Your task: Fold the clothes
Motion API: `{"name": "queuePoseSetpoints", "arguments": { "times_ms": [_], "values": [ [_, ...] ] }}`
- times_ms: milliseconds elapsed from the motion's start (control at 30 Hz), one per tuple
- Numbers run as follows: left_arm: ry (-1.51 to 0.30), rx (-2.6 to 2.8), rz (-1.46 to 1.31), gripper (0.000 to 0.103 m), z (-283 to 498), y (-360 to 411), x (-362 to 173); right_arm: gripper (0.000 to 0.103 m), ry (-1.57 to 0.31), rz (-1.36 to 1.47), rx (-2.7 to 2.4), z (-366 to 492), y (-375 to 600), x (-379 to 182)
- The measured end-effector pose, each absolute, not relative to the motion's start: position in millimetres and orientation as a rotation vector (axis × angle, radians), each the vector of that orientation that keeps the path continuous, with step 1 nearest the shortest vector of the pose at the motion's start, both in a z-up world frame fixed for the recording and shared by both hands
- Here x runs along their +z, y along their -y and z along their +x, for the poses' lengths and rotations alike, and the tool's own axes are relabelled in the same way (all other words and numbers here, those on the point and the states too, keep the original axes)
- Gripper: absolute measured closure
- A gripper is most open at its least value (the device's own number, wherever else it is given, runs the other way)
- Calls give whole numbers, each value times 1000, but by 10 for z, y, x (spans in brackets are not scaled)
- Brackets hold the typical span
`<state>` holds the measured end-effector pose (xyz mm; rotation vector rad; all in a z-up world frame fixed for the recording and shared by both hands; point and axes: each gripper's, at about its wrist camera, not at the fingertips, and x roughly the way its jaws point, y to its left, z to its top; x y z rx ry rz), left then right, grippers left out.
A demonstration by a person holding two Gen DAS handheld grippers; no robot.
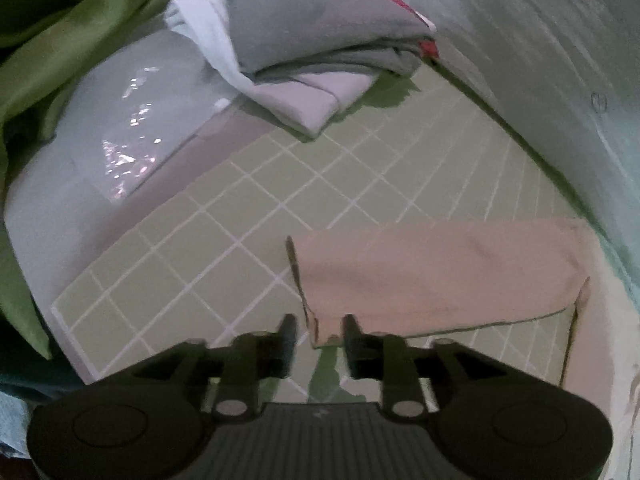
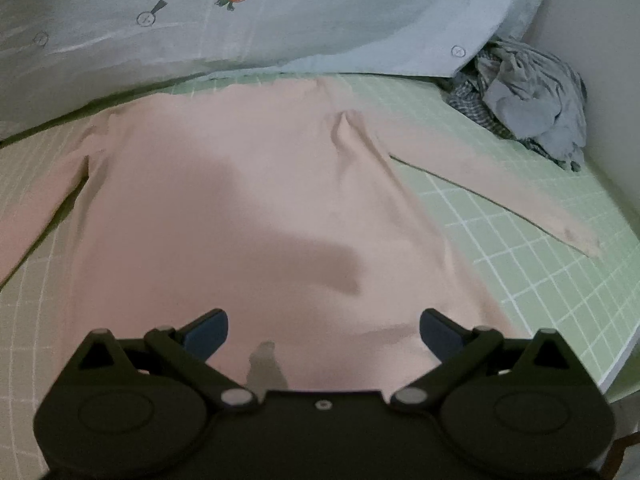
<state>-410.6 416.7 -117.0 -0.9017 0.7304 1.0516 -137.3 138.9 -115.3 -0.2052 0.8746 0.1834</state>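
Left gripper: mine, jaws narrow, pinching the cuff end of the pink long-sleeved cotton top, low centre of the left wrist view.

Right gripper: mine, jaws wide, holding nothing, hovering over the hem of the same top, low centre of the right wrist view.

Pink top: spread flat across the pale green grid-ruled mat; body open, right sleeve angled out toward the right edge of the frame. No fold in the body shows yet; sleeves and body are left to fold.

Stack of folded grey and white garments: upper centre of the left wrist view, lying folded.

Crumpled grey checked cloth heap: upper right, not folded.

Pale blue carrot-print bedding: top of frame, behind the mat.

Green fabric: upper left.
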Motion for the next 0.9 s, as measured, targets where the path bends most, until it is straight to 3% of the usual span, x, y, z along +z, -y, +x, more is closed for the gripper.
{"name": "queuePoseSetpoints", "arguments": {
  "times_ms": [500,633,667,733,800,867,900],
  "values": [
    [-911,1060,-731,26,-3798,-4369,-1328,0,-888,-297,189,-1559,-1300,-1211],
    [-929,1067,-699,26,-3733,-4363,-1336,0,-887,-284,167,-1586,-1202,-1201],
    [-934,1072,-688,28,-3719,-4351,-1333,0,-885,-282,159,-1585,-1175,-1197],
    [-924,1081,-675,41,-3716,-4309,-1307,0,-882,-274,142,-1578,-1118,-1188],
    [-904,1054,-675,74,-3695,-4278,-1274,0,-882,-246,126,-1541,-1048,-1174],
    [-901,1026,-673,96,-3647,-4249,-1242,0,-879,-229,115,-1495,-987,-1162],
    [-905,1011,-668,96,-3613,-4233,-1223,0,-878,-223,110,-1471,-953,-1158]
  ]
}}
